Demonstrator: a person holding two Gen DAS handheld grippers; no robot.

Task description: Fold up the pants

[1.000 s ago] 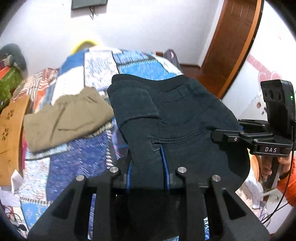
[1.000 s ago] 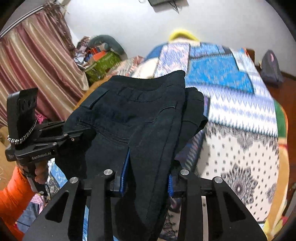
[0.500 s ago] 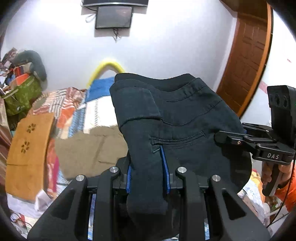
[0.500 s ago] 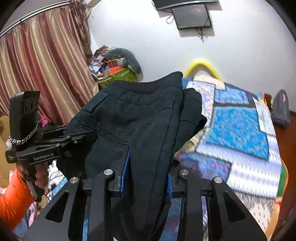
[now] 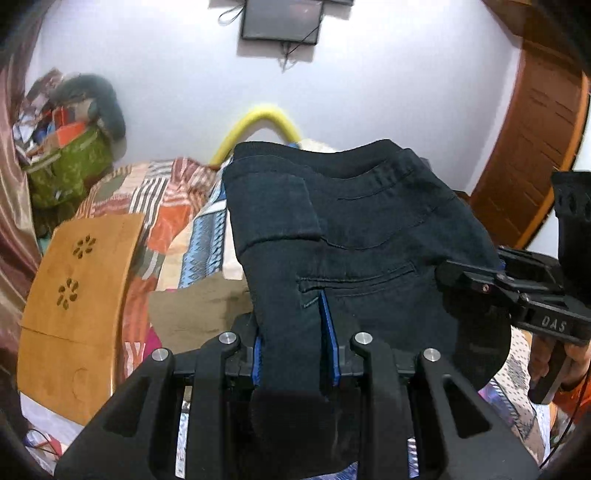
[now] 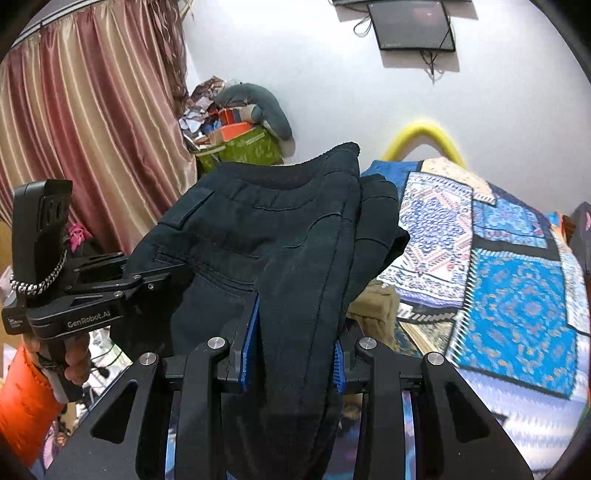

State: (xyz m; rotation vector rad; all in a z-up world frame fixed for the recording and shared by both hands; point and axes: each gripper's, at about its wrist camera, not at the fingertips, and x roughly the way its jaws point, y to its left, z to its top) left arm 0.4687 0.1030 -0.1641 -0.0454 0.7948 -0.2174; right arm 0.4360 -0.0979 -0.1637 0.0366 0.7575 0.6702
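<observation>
Folded dark navy pants (image 5: 362, 236) are held up in the air between both grippers, above a bed. My left gripper (image 5: 293, 332) is shut on the pants' left edge, its blue pads pinching the cloth. My right gripper (image 6: 291, 332) is shut on the pants (image 6: 280, 236) at the opposite edge. The right gripper also shows in the left wrist view (image 5: 517, 291), clamped on the pants' right side. The left gripper shows in the right wrist view (image 6: 122, 288) at the pants' left side. The waistband points away from me.
A patchwork quilt (image 6: 509, 280) covers the bed below. Folded khaki pants (image 5: 199, 314) lie on it. A wooden board (image 5: 74, 295) stands at left. A green bag pile (image 6: 240, 147), a curtain (image 6: 74, 147), a wall screen (image 5: 280, 18) and a brown door (image 5: 532, 140) surround.
Both grippers have lifted and tilted upward with the pants still clamped. The views now show more wall and less bed than a second ago.
</observation>
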